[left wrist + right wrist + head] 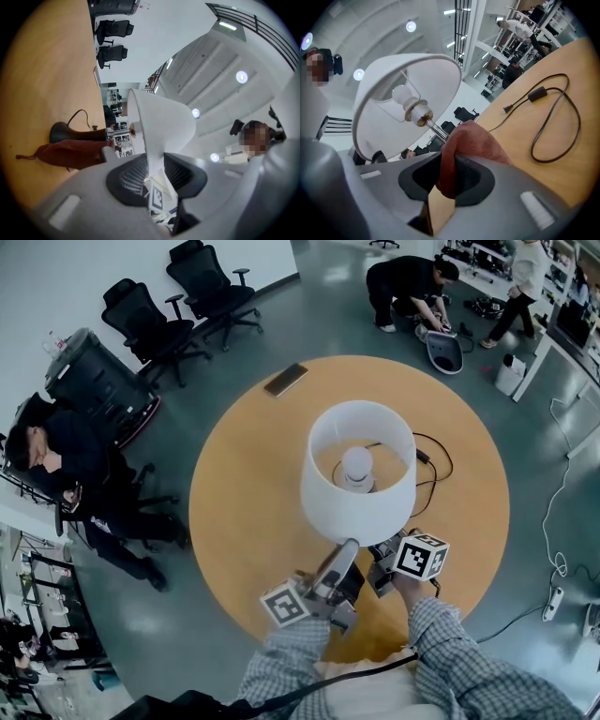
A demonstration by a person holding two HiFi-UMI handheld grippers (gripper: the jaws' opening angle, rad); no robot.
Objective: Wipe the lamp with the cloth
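Observation:
A lamp with a white shade stands in the middle of a round wooden table, its bulb showing from above. My left gripper is shut on the shade's near lower rim; in the left gripper view the white shade wall runs down between the jaws. My right gripper sits just right of it, under the shade's edge, shut on a bunched red-brown cloth. The right gripper view looks up into the shade at the bulb and stem. The cloth lies beside the dark lamp base.
The lamp's black cord loops on the table to the right of the lamp. A phone lies at the table's far edge. Office chairs stand beyond it. One person crouches at the back; another sits at the left.

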